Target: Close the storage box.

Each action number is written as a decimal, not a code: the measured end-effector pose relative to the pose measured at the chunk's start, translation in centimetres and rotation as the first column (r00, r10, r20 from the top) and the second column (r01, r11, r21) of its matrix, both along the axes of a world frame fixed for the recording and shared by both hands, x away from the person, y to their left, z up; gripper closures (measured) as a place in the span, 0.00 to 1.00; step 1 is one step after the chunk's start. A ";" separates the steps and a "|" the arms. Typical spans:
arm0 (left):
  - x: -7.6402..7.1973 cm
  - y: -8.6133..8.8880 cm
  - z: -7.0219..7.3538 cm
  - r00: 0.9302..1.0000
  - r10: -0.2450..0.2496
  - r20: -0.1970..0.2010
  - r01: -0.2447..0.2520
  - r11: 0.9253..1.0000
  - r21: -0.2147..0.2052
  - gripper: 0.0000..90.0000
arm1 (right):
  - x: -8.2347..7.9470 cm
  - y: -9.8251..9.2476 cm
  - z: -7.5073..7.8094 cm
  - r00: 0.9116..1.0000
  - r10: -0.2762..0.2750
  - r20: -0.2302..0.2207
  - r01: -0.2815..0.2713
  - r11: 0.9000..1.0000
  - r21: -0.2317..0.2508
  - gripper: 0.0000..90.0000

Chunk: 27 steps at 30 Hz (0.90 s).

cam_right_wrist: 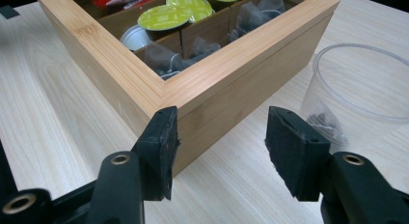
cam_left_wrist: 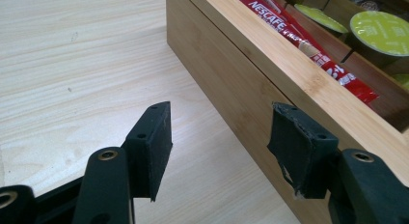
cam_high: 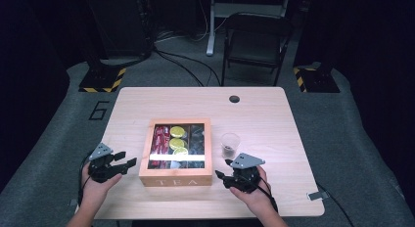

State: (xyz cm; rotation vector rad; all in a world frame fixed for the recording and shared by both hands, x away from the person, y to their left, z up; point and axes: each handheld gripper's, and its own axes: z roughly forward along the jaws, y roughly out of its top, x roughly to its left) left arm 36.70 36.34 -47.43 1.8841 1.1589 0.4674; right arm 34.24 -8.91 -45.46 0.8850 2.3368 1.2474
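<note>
both tools, left tool (cam_high: 128,162) and right tool (cam_high: 220,174), flank the tea box (cam_high: 175,178), jaws apart.

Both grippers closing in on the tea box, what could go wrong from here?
1. The clear plastic cup stands close beside the tea box, just ahead of the right hand-held gripper; a sideways move there may well tip it.
2. The left hand-held gripper has open jaws at the box's side wall; the far jaw could catch the rim instead of straddling it.
3. The box looks light on the smooth table; a one-sided push may slide or turn it.
</note>
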 end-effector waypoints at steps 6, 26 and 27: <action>0.3 0.0 -0.3 1.000 0.010 -0.006 -0.010 1.000 0.026 0.45 | 0.1 0.1 -0.3 1.000 0.005 -0.024 -0.006 1.000 -0.013 0.49; 1.1 0.2 -1.3 0.999 0.019 -0.048 -0.018 0.999 0.028 0.45 | -0.3 1.2 -1.0 0.996 0.061 -0.070 -0.063 0.998 -0.021 0.49; 1.1 0.2 -1.3 0.999 0.021 -0.044 -0.020 1.000 0.024 0.45 | -0.3 1.2 -1.0 0.996 0.061 -0.070 -0.063 0.998 -0.021 0.49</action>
